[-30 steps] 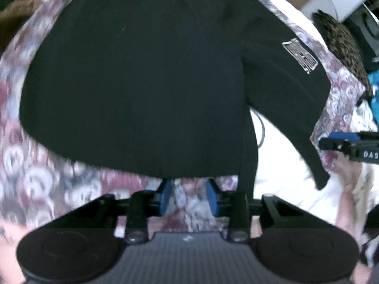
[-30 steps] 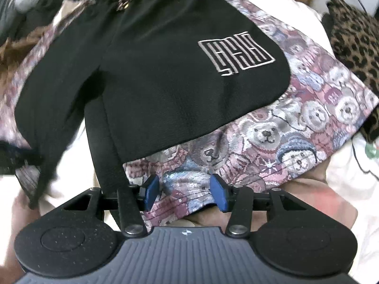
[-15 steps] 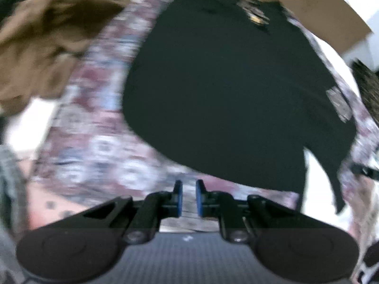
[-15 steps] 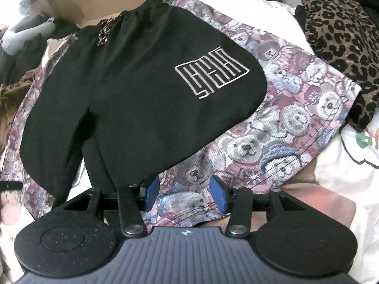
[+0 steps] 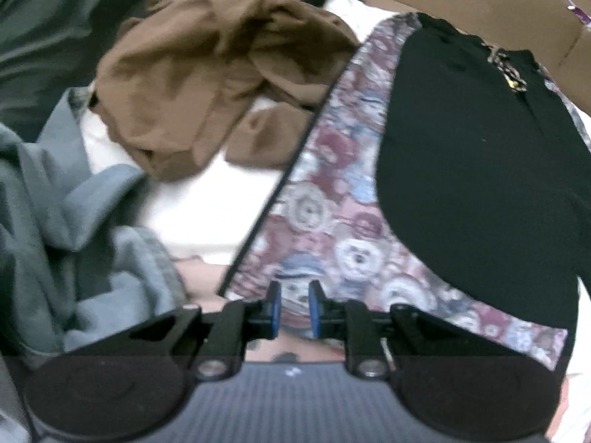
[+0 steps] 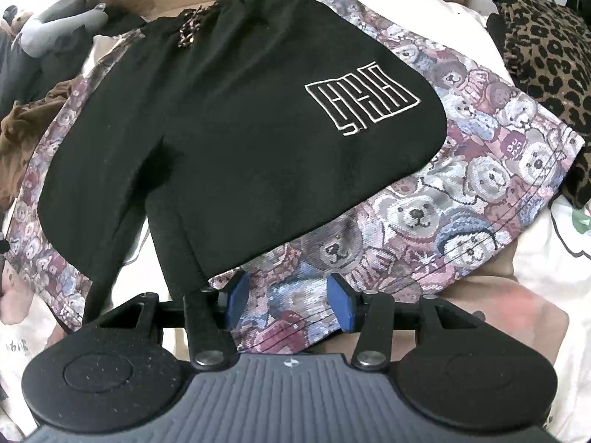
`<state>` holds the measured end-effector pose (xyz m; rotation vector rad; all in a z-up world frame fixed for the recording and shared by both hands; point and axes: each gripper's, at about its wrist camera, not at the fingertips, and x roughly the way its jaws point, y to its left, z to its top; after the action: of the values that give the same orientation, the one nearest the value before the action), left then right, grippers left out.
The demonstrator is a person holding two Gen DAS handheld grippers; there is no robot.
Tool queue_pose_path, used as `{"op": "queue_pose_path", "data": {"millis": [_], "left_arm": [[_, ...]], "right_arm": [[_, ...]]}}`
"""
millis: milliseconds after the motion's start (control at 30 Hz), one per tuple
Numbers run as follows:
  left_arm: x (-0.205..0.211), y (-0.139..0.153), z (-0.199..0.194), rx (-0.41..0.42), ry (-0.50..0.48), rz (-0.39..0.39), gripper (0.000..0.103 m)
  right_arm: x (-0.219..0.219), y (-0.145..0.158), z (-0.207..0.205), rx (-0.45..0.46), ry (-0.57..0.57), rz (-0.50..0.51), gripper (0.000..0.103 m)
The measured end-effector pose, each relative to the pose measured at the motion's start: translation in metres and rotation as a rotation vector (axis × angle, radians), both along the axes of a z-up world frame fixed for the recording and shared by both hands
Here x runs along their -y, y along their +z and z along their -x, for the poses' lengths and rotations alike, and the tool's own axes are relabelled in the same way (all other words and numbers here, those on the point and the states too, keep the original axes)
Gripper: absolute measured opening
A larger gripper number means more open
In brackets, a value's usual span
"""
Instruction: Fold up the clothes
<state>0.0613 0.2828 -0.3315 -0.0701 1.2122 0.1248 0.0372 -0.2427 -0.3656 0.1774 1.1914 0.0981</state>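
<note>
Where the heap of laundry sits at the far left, a brown garment (image 5: 207, 74) lies crumpled and a grey-blue garment (image 5: 74, 229) is bunched nearer by, both apart from the work in hand. To their right, the shorts (image 6: 236, 140) lie spread flat on the white bedding (image 5: 207, 206), waistband far and leg hems near. They are black down the middle, with a teddy-bear print panel (image 6: 461, 184) along each outer side and a white embroidered logo (image 6: 364, 98) on the right leg.

The left gripper (image 5: 293, 308) hovers at the near hem of the left bear panel, its blue pads a narrow gap apart with printed cloth showing between them. Motion blur keeps me from telling whether they pinch the hem or merely frame it. The right gripper (image 6: 286, 299) has its jaws spread wide over the near hem of the right bear panel, clasping nothing.

The cloth looks light, soft and limp, so it should drape and sag from any single pinch. The woven bear panels seem a little firmer than the black fabric, and their stitched hems look like the surest holds. Taking both leg hems level, or hem and waistband on one side, would probably keep a fold square. A leopard-print cushion (image 6: 546, 62) lies at the far right.
</note>
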Motion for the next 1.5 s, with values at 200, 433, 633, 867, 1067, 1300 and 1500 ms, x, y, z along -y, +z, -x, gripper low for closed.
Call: {"op": "queue_pose_path", "data": {"millis": [200, 433, 633, 867, 1067, 1300, 1500], "left_arm": [[-0.022, -0.011, 0.000, -0.022, 0.026, -0.054, 0.039], [-0.025, -0.027, -0.005, -0.033, -0.054, -0.060, 0.047], [-0.024, -0.028, -0.009, -0.006, -0.117, -0.054, 0.039], [-0.023, -0.019, -0.004, 0.000, -0.142, -0.018, 0.011], [-0.025, -0.003, -0.001, 0.000, -0.169, -0.035, 0.010], [-0.025, -0.009, -0.003, -0.008, -0.164, -0.052, 0.024], [-0.031, -0.018, -0.010, 0.000, -0.161, -0.012, 0.040]], "right_arm": [[-0.005, -0.003, 0.000, -0.010, 0.022, 0.007, 0.054], [-0.005, -0.004, 0.001, -0.011, 0.035, 0.021, 0.054], [-0.007, -0.004, 0.002, -0.010, 0.045, 0.032, 0.054], [-0.006, -0.004, 0.004, -0.009, 0.046, 0.038, 0.054], [-0.002, -0.004, 0.005, -0.011, 0.037, 0.036, 0.054], [-0.003, -0.004, 0.004, -0.013, 0.036, 0.037, 0.054], [-0.004, -0.005, 0.005, -0.018, 0.046, 0.049, 0.054]]}}
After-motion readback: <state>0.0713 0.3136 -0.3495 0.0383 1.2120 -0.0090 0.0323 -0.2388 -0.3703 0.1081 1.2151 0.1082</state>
